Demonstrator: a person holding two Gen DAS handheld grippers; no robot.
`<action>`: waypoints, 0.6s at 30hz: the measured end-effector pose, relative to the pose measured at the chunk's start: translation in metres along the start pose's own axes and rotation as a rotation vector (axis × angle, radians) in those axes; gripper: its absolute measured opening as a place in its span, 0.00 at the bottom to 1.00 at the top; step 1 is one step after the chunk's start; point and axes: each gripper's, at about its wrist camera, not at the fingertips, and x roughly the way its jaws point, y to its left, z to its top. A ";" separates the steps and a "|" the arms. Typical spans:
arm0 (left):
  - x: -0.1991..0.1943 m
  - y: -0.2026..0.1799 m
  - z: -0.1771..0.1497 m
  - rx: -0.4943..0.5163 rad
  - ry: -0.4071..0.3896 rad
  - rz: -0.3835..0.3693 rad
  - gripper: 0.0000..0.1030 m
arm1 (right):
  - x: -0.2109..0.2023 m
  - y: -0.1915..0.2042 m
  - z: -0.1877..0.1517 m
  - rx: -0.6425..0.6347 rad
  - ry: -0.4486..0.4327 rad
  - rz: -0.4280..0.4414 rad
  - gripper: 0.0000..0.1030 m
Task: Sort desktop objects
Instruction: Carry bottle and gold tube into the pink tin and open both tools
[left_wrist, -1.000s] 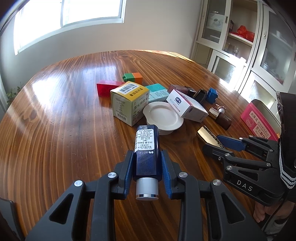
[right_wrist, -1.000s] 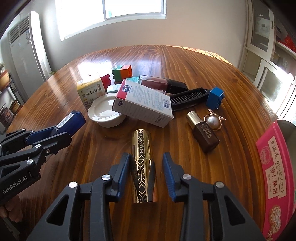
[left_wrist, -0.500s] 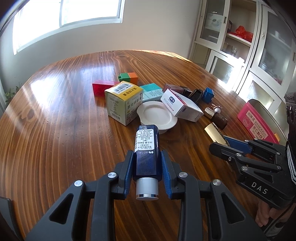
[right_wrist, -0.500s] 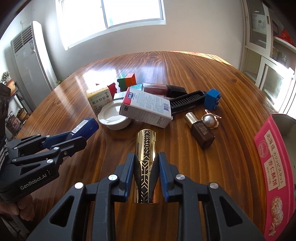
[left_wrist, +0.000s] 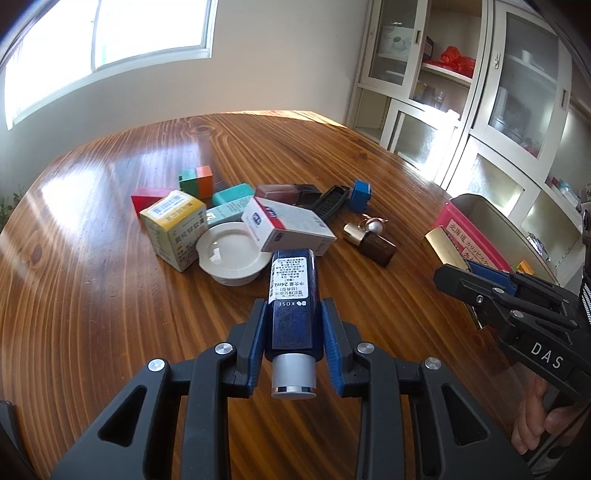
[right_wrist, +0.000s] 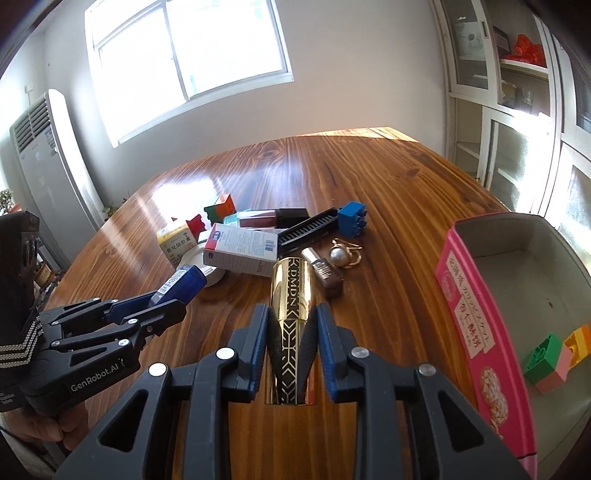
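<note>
My left gripper (left_wrist: 293, 325) is shut on a dark blue bottle (left_wrist: 293, 295) with a silver cap, held above the wooden table (left_wrist: 110, 314). My right gripper (right_wrist: 290, 328) is shut on a gold and black tube (right_wrist: 290, 295) marked DMDN, lifted off the table. In the left wrist view the right gripper (left_wrist: 476, 277) hangs at the right with the gold tube (left_wrist: 441, 242) just before an open pink box (left_wrist: 480, 243). In the right wrist view the left gripper (right_wrist: 162, 306) carries the blue bottle (right_wrist: 184, 284) at the left.
A pile lies mid-table: a yellow medicine box (left_wrist: 173, 229), white dish (left_wrist: 231, 260), red-and-white carton (left_wrist: 291, 230), brown bottle (left_wrist: 373, 245), pearl brooch (left_wrist: 373, 224), black comb (left_wrist: 330, 203), blue brick (left_wrist: 360, 194), coloured blocks. The pink box (right_wrist: 476, 321) holds toy blocks (right_wrist: 552, 358). Glass cabinets stand at the right.
The right gripper closed on the gold tube and lifted it off the table toward the pink box. The left gripper, still holding the blue bottle, rose and drew back from the pile.
</note>
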 end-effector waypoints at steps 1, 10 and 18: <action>0.000 -0.005 0.001 0.008 -0.001 -0.006 0.31 | -0.004 -0.004 0.000 0.009 -0.009 -0.004 0.28; -0.001 -0.064 0.014 0.109 -0.007 -0.069 0.31 | -0.052 -0.051 -0.001 0.099 -0.115 -0.060 0.28; 0.000 -0.120 0.026 0.196 -0.009 -0.146 0.31 | -0.081 -0.108 -0.009 0.207 -0.178 -0.139 0.28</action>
